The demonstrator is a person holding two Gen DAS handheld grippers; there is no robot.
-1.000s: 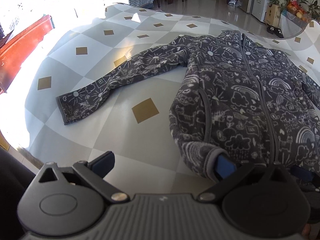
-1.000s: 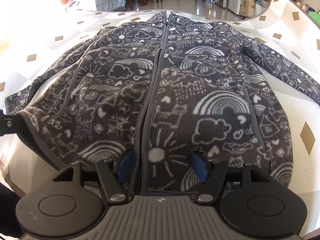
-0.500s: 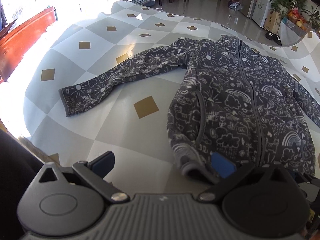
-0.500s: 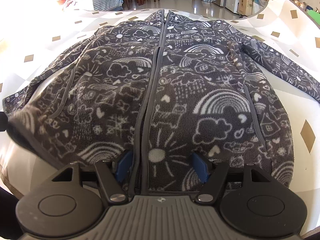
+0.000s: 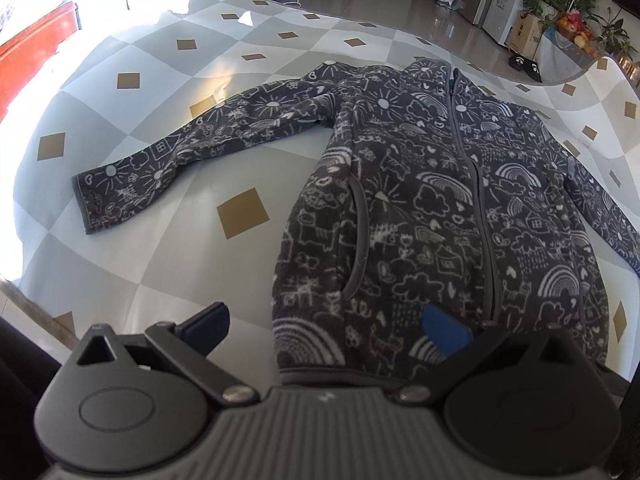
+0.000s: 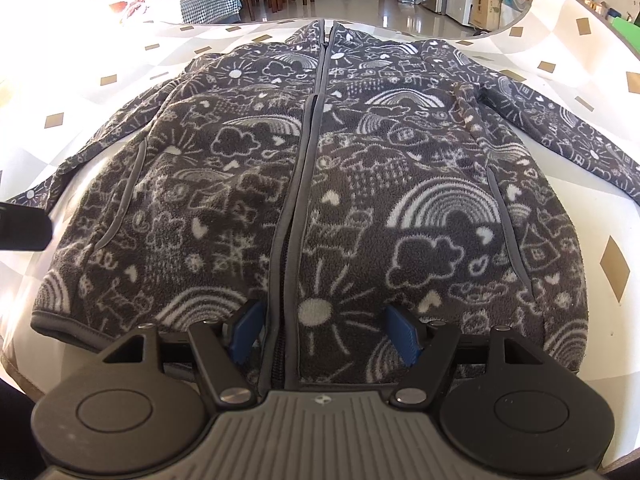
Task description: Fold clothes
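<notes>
Jacket (image 6: 320,184) hem at near edge; left claw (image 5: 328,326) released, right claw (image 6: 326,334) released.

Dark grey jacket (image 6: 320,184) — white doodles; grey-white diamond cloth (image 5: 160,248).

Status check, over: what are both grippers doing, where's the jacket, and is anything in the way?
Left gripper open at jacket hem corner. Right gripper open, astride zipper at hem. Jacket flat, zipped, sleeves spread on tablecloth. Nothing in the way.

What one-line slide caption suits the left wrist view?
Open left gripper poised at the hem of a zipped, doodle-print fleece jacket spread flat on a diamond-patterned cloth.
</notes>
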